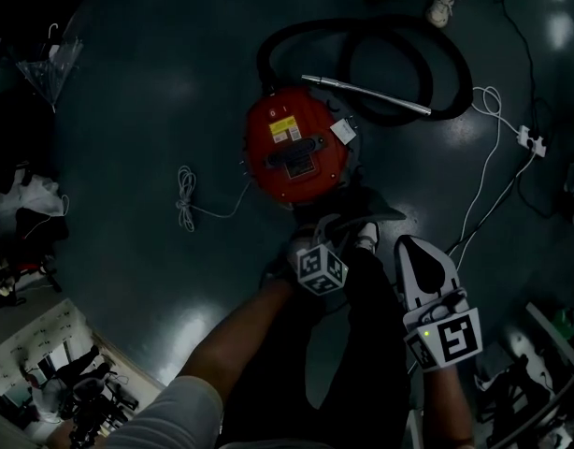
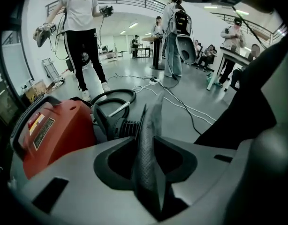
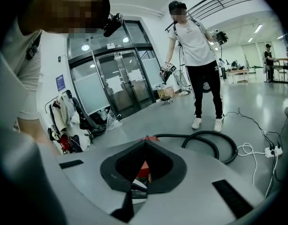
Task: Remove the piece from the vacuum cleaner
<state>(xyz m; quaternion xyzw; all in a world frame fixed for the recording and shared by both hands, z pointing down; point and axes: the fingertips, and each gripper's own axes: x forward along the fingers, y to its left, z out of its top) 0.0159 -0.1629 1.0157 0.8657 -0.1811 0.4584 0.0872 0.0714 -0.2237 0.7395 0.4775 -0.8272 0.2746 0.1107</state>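
The vacuum cleaner (image 1: 296, 148) stands on the floor (image 1: 156, 92), just in front of the person's feet, with its red round body upward. Behind it, on the far side, the black hose (image 1: 463, 75) lies in loops, and the metal tube (image 1: 366, 94) lies across these loops. Which piece is meant I cannot say for sure; I judge it is the hose, or the tube at its end.

The left gripper (image 1: 329, 237) hangs over the near side of the red body. Its jaws stand a little apart and nothing is between them. The right gripper (image 1: 413, 246) is beside it, well apart from the machine; its jaws meet at the tips and it carries nothing.

The red body looks heavy, with a hard and smooth shell, so it will probably stay in place when something is pulled from it, but it may roll or slide on the shiny floor. The hose is soft and bends; taken in the middle it would only stretch and twist. The better place is, I think, the stiff ribbed cuff (image 2: 127, 125) where the hose enters the body, because the ribs give hold. The metal tube is stiff, light and rather slippery, so it needs a firm pinch near its joint. The other gripper could press on the black handle (image 1: 296, 157) on top to keep the body steady.
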